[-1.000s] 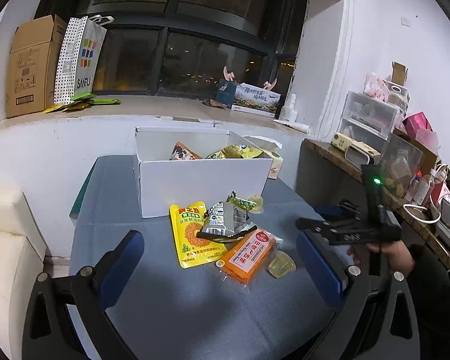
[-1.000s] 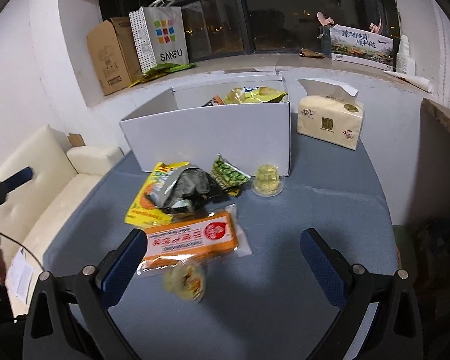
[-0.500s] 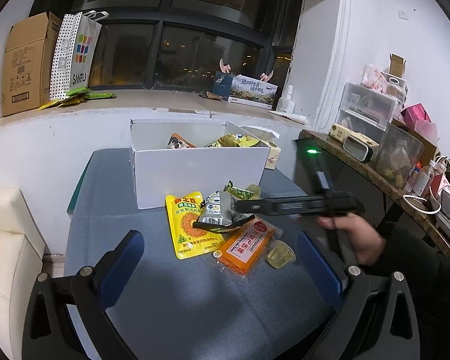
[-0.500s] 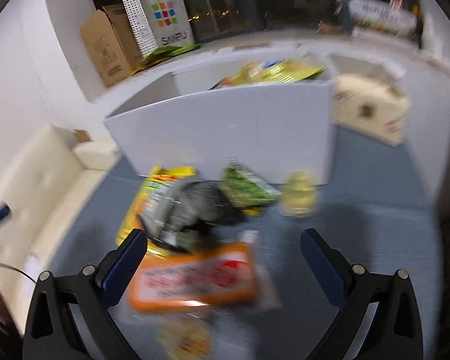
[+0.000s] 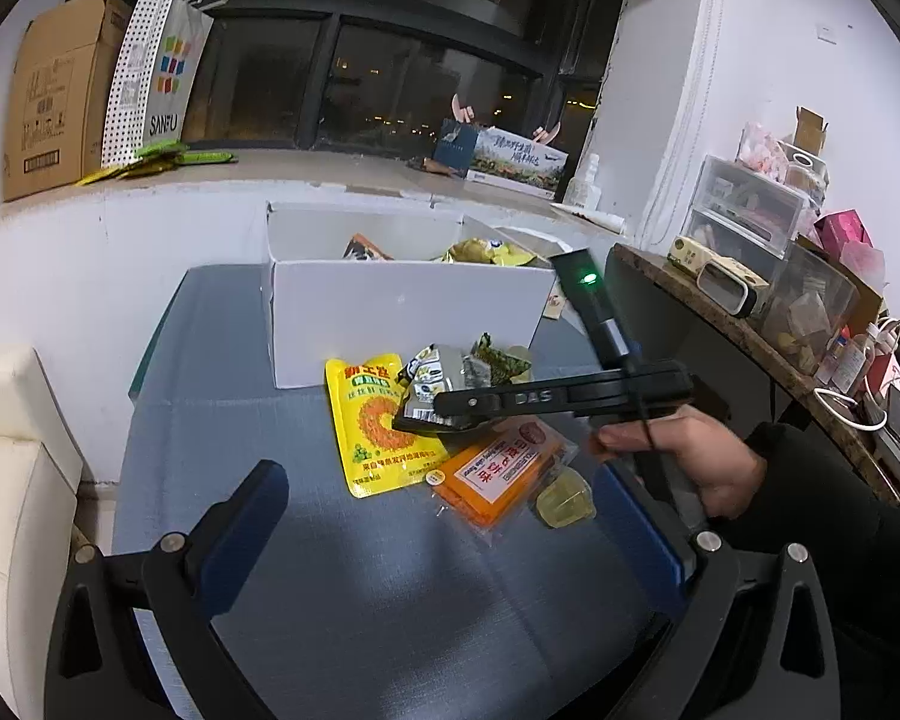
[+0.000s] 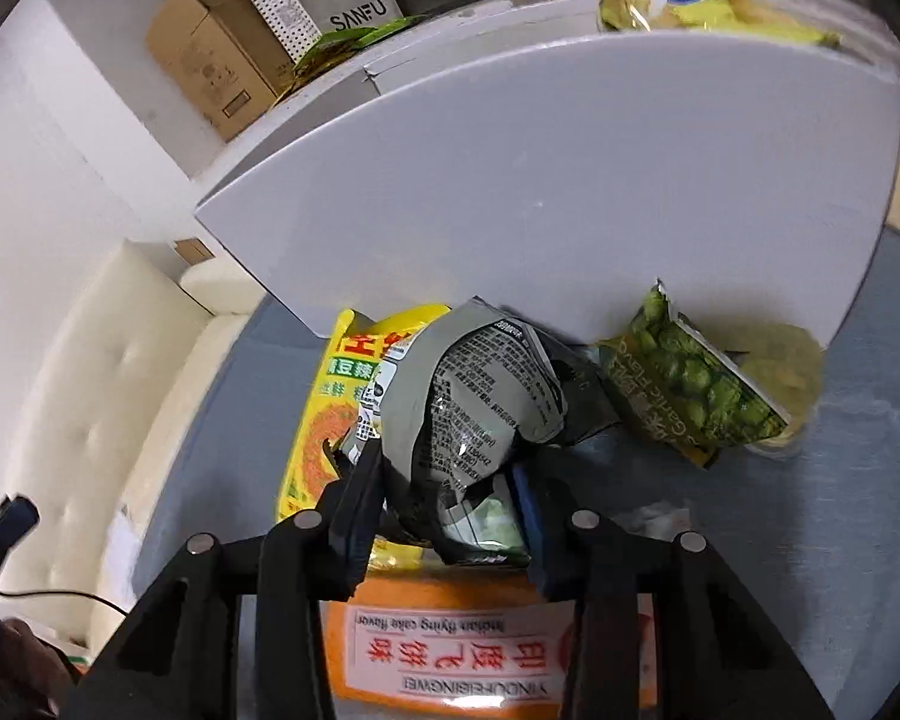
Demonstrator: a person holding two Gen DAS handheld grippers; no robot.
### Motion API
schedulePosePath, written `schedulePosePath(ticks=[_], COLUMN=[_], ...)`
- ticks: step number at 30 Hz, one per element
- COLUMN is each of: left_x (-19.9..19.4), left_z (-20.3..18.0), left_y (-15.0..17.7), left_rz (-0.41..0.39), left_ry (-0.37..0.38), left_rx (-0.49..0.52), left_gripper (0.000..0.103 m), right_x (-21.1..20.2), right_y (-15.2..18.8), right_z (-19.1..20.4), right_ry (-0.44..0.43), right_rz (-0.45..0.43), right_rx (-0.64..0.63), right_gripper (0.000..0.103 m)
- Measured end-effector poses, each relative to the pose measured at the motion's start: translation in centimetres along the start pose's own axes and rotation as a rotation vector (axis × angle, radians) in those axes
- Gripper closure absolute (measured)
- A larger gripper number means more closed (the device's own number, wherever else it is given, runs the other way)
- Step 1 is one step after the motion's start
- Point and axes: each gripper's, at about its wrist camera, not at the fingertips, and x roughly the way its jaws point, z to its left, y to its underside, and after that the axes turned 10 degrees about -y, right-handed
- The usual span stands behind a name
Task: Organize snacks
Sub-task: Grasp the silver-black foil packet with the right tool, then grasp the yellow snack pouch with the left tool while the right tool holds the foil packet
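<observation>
At 12 o'clock on the table (image 5: 342,588) stands the white box (image 5: 402,318), already holding some snacks, so loose packets likely belong there. Just before it lies the pile: yellow pouch (image 5: 378,426), grey packet (image 6: 474,402) on top, green pea packet (image 6: 690,390) at 2 o'clock, orange cake pack (image 6: 450,654) nearest, and 1 jelly cup (image 5: 561,501) at 4 o'clock. The right gripper (image 6: 450,510) has its fingers narrowed onto the grey packet's near edge, apparently pinching it; contact on the right side is partly hidden. It takes the top item first, since that frees the rest. The left gripper (image 5: 438,528) hangs back at 6 o'clock, spread wide and holding nothing, leaving the pile clear.
</observation>
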Motion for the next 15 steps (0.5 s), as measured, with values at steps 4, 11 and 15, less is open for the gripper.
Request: schedulePosePath(ticks=[4,11,15], left_x=[1.2,7.5,13.0], left_z=[0.2,0.1,-0.7], left_y=[-0.4,-2.2,-3.4], left_rz=[0.025,0.147,0.233], left_ry=[0.0,-0.048,-0.101], left_rx=[-0.007,-0.018,-0.023], left_gripper=[0.0,0.0,0.0], right_x=[-1.9,-10.5,-14.9], right_y=[0.6,3.5,5.6], right_z=[0.7,1.7,1.5], right_ry=[-0.035,-0.058,0.003], right_rz=[-0.041,-0.215,-0.307], right_rx=[-0.015,-0.037,-0.022], right_gripper=[0.063,0.063,0.063])
